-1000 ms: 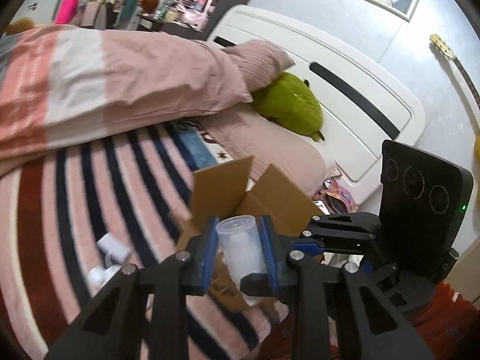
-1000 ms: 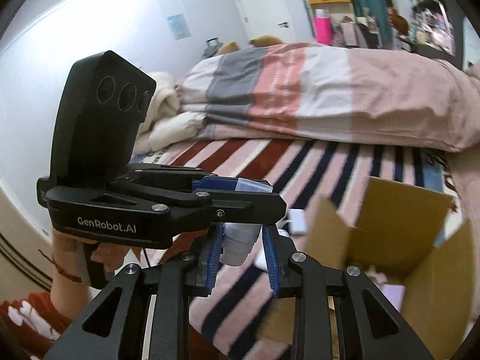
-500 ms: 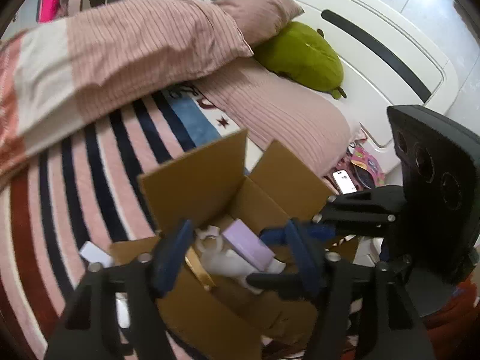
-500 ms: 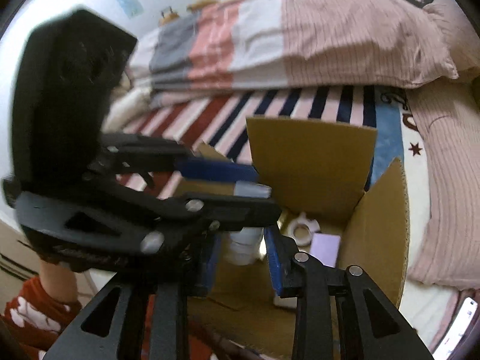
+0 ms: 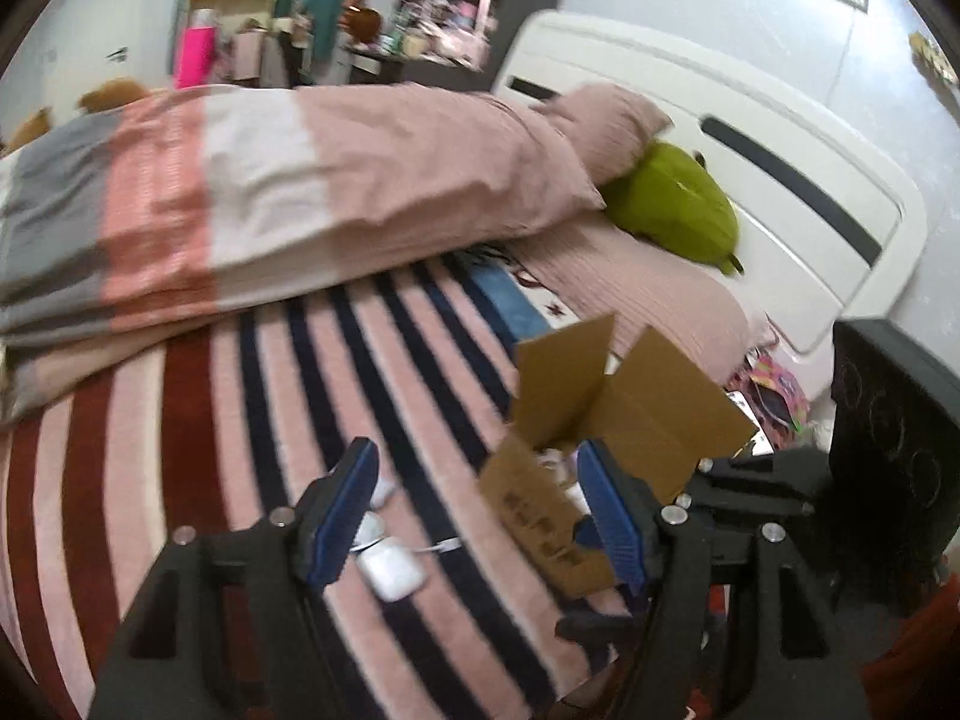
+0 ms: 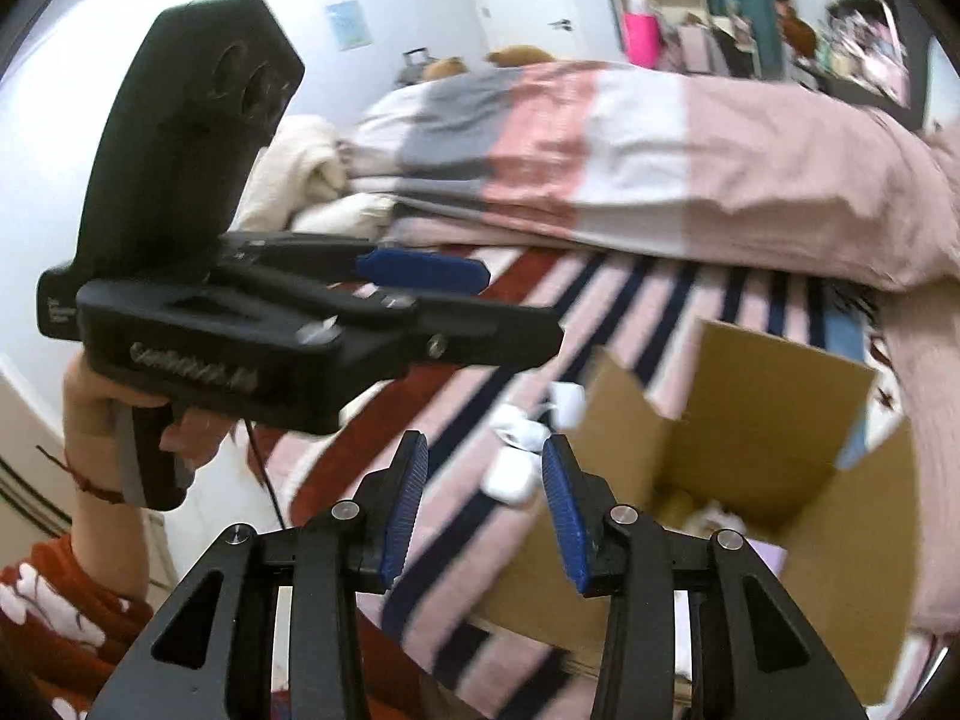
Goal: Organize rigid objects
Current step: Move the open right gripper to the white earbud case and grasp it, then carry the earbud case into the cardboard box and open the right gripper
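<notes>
On the bed (image 5: 180,468), one open cardboard box (image 6: 780,420) already holds several items, blurred beyond counting. About three small white things (image 6: 516,438), one an earbud-like case (image 5: 390,567), lie beside it, unpacked. Both jaws have just been opening: left hand-held gripper (image 5: 480,516) and right hand-held gripper (image 6: 483,498) stand apart, empty.

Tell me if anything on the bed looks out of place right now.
Yes. A few small white items, one like an earbud case with a thin cable, lie loose on the striped blanket beside the cardboard box, not inside it. Both grippers are empty, so these seem still unsorted.
</notes>
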